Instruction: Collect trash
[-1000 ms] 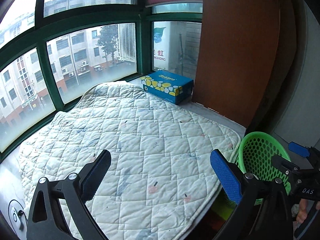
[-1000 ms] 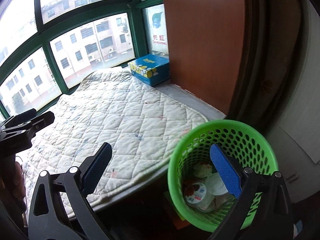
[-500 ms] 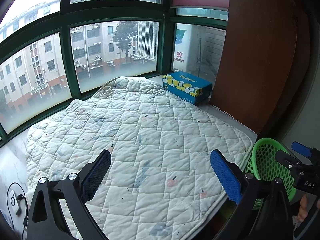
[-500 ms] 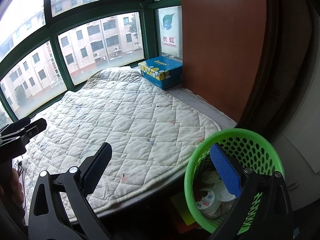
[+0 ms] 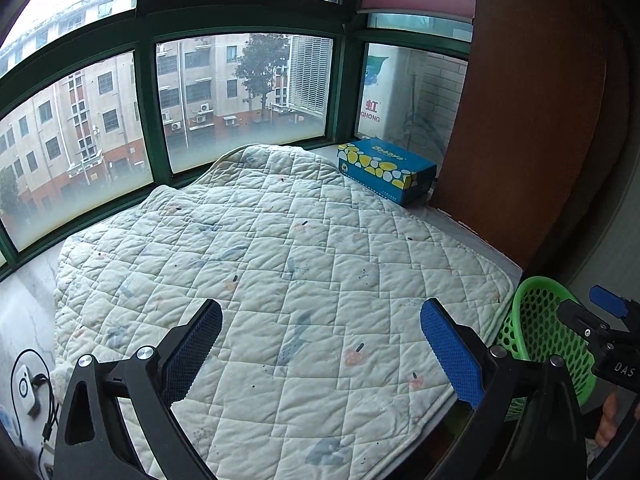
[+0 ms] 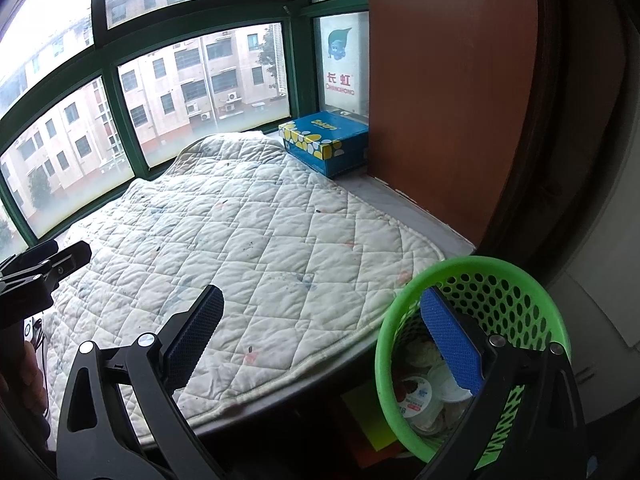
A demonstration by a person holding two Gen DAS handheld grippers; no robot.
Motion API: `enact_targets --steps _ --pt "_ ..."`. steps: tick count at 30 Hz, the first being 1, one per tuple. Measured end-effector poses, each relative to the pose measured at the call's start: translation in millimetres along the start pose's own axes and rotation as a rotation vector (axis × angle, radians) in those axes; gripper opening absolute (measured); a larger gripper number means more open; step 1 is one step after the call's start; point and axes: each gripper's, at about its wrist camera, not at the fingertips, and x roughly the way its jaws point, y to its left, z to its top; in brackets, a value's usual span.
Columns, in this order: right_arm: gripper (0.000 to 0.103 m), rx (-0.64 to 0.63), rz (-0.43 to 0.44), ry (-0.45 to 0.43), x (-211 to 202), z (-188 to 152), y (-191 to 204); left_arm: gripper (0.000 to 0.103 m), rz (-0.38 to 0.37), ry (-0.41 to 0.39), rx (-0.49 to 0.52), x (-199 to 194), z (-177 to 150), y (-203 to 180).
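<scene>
**Both grippers hanging empty over the window ledge, trash sitting in the green basket**

The left gripper [image 5: 320,344] is hovering above the near part of the quilted pad [image 5: 272,272], its blue-padded fingers [image 5: 450,350] standing spread wide with nothing between them. The right gripper [image 6: 322,340] is hanging over the pad's near right edge, its fingers [image 6: 450,346] likewise standing wide apart and holding nothing; its right finger is showing in front of the green basket [image 6: 516,280]. The basket is sitting below the ledge at the near right, and white cups with printed lids [image 6: 416,396] are lying in its bottom. A blue tissue box [image 5: 386,170] is resting at the far right, just beside the pad's far corner and next to the brown panel [image 5: 532,100]. A white charger with its cable [image 5: 26,390] is lying at the near left.
</scene>
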Motion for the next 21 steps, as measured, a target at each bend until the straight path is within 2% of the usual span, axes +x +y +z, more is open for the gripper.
enact_targets --steps 21 --pt "0.098 0.013 0.007 0.003 1.0 -2.6 2.3 0.096 0.009 0.015 -0.005 3.7 -6.5 -1.4"
